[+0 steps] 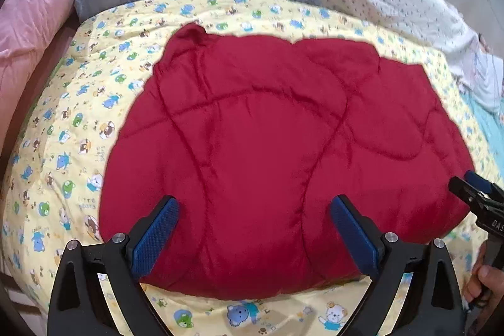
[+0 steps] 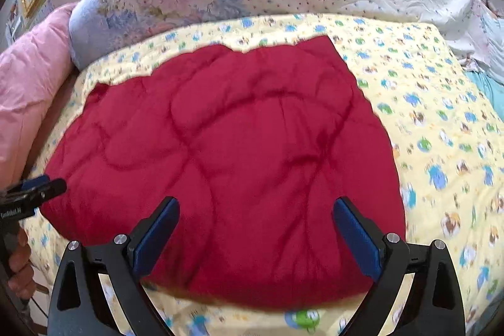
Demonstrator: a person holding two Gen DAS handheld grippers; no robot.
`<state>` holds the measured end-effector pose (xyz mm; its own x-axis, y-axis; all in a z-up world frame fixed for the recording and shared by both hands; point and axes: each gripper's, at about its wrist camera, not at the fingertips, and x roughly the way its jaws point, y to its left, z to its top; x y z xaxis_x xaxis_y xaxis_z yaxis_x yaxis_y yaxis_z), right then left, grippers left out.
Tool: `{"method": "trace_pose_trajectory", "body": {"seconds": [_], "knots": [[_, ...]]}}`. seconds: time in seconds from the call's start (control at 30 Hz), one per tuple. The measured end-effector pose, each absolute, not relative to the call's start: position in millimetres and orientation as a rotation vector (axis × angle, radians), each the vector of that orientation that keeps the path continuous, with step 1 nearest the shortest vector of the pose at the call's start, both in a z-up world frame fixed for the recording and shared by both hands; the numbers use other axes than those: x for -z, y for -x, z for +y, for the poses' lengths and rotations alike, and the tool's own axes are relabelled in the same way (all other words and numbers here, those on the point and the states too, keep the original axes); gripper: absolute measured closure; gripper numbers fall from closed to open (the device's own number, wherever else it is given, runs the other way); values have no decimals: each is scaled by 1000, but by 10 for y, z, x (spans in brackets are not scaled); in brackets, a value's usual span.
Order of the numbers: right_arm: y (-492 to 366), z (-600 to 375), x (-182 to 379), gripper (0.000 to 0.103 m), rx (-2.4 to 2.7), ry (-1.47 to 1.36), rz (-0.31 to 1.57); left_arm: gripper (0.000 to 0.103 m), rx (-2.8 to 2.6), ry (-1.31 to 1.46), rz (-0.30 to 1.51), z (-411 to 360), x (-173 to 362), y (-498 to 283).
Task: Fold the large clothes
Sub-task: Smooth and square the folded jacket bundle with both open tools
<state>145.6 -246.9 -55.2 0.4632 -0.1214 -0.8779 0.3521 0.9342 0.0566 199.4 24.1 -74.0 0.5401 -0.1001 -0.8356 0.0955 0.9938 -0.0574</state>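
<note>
The red quilted cloth (image 1: 277, 153) looks matt and puffy, seamed with stitch lines. Each tool's fingers (image 1: 156, 236) wear blue, finely textured pads on matt black plastic.

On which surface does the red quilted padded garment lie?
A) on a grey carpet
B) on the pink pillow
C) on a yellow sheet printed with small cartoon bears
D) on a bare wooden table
C: the red quilted padded garment lies spread flat on the yellow sheet printed with small cartoon bears, which shows all around its edges in both wrist views.
</note>
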Motion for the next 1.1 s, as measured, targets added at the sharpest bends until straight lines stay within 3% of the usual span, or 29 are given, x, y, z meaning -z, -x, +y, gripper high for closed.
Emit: {"method": "trace_pose_trajectory", "body": {"seconds": [0.07,0.5,0.8,1.1], "knots": [[-1458,-2532,659,5,281,-275,1077,0,116,-15,1001,202,834,-2041],[-1466,-2575,758,4,284,-332,1097,0,112,-47,997,136,982,-2160],[-1300,-2354,405,5,295,-232,1001,0,103,-52,993,141,909,-2044],[-1438,-2422,736,3,259,-248,1115,0,91,-64,986,97,937,-2076]]}}
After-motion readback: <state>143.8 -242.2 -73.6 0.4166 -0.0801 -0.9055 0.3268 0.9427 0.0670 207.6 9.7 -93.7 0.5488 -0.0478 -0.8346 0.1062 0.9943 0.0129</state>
